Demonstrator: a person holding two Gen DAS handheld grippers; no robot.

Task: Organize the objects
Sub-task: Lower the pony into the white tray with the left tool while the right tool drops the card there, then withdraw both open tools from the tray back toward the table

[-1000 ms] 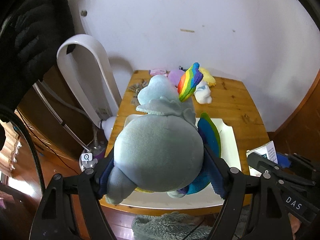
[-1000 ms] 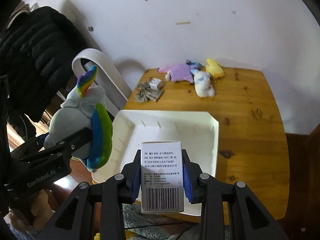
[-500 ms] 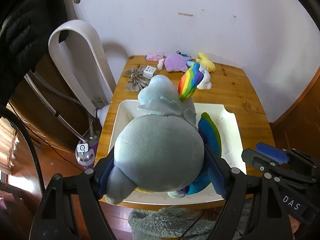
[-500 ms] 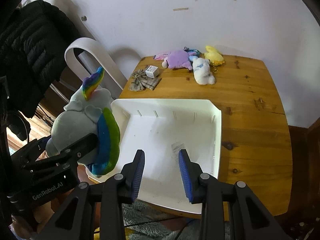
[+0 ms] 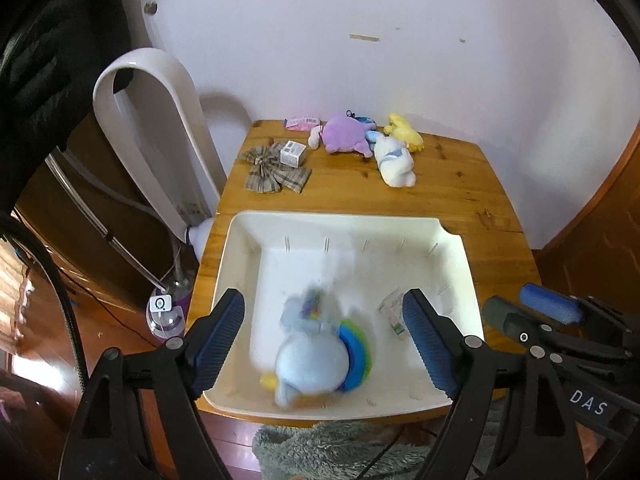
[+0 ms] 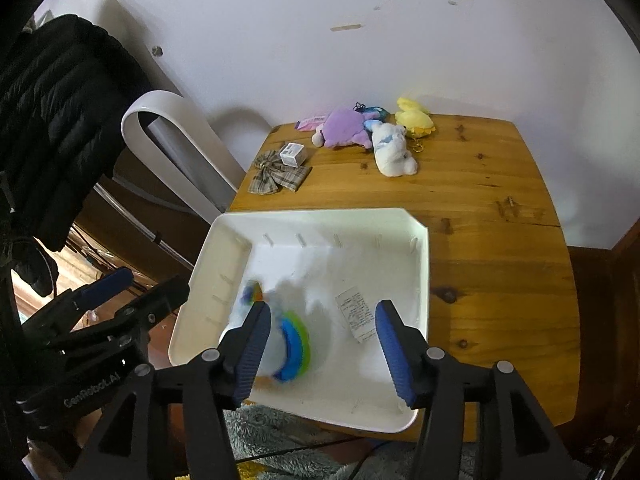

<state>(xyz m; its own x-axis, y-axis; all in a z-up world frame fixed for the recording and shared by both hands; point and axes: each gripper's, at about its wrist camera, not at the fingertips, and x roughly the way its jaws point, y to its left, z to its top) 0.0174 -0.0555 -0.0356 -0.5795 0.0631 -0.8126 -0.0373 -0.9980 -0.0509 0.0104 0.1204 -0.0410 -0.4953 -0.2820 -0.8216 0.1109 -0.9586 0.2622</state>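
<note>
- The blue unicorn toy (image 5: 316, 356) lies in the white tray (image 5: 236, 248), blurry, with the small paper box (image 5: 394, 312) beside it.
- The left tool (image 5: 324, 344) is wide open and holds nothing.
- The right tool (image 6: 320, 348) has just been opening; its pads touch nothing.
- On the worktop (image 5: 460, 200) the purple toy (image 5: 344, 134), white toy (image 5: 394, 160) and yellow toy (image 5: 404, 130) wait by the wall.
- They look soft, light and squishy, so squeeze the fat middle.
- The plaid bow (image 5: 274, 172) looks floppy; pinch its knot.
- The little white box (image 5: 293, 153) looks light; hold its flat sides.
</note>
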